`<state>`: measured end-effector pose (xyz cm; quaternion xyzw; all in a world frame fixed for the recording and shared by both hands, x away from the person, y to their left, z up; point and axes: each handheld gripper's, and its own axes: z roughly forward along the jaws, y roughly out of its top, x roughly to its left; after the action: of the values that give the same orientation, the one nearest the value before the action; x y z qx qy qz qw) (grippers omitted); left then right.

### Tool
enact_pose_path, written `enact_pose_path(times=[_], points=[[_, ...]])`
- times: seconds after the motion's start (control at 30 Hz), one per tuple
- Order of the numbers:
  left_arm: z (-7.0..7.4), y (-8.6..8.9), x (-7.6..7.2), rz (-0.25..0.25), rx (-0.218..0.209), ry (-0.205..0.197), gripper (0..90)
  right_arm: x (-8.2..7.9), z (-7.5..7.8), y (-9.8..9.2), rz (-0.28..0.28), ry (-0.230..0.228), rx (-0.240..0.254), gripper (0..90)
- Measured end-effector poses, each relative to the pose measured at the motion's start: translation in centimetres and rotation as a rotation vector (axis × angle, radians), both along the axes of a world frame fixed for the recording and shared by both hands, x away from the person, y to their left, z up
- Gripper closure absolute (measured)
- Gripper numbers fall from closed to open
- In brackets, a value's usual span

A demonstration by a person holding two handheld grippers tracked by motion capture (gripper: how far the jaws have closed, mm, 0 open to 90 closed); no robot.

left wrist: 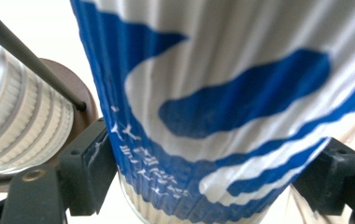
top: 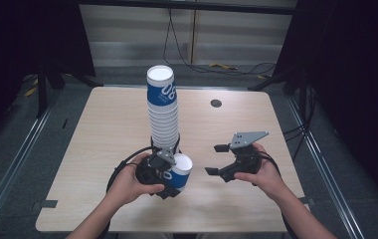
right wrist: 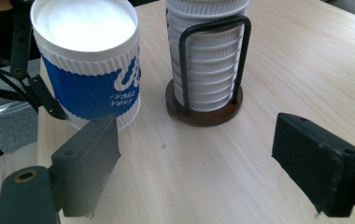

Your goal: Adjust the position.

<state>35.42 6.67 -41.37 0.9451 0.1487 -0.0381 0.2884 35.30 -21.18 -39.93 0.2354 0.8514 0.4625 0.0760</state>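
A tall stack of ribbed white-and-blue paper cups [top: 163, 107] stands in a black wire holder with a round brown base [right wrist: 203, 115] at the table's middle. Just in front and to the right of it, my left gripper [top: 173, 175] is shut on a single blue-and-white cup [top: 181, 172], upright with its mouth open. In the left gripper view that cup [left wrist: 222, 107] sits between both jaws, with the stack [left wrist: 21, 126] at the left. My right gripper [top: 216, 159] is open and empty, to the right of the cup. In its own view the right gripper [right wrist: 203, 158] faces the cup [right wrist: 89, 65] and the stack [right wrist: 208, 60].
The light wooden table [top: 102, 149] has a black round grommet [top: 216, 103] near its far edge. Cables [top: 197, 67] lie on the floor behind the table. Dark curtains and metal frame rails flank both sides.
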Motion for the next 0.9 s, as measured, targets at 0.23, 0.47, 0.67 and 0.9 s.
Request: enact_pose_path(times=[0.23,0.47,0.67,0.9], points=[[0.4,-1.1,0.2,-0.038,0.076,0.005,18.3,-0.2,-0.2,0.2,0.049,0.015,-0.020,14.2],[1.0,-2.1,0.5,-0.071,0.147,-0.005,18.4,-0.5,-0.5,0.4,0.099,0.021,-0.042,14.2],[1.0,-2.9,0.6,-0.111,0.221,-0.007,18.4,-0.7,-0.8,0.7,0.129,0.026,-0.057,14.2],[0.9,-3.5,0.4,-0.126,0.261,0.002,18.4,-0.8,-0.9,0.8,0.137,0.033,-0.049,14.2]])
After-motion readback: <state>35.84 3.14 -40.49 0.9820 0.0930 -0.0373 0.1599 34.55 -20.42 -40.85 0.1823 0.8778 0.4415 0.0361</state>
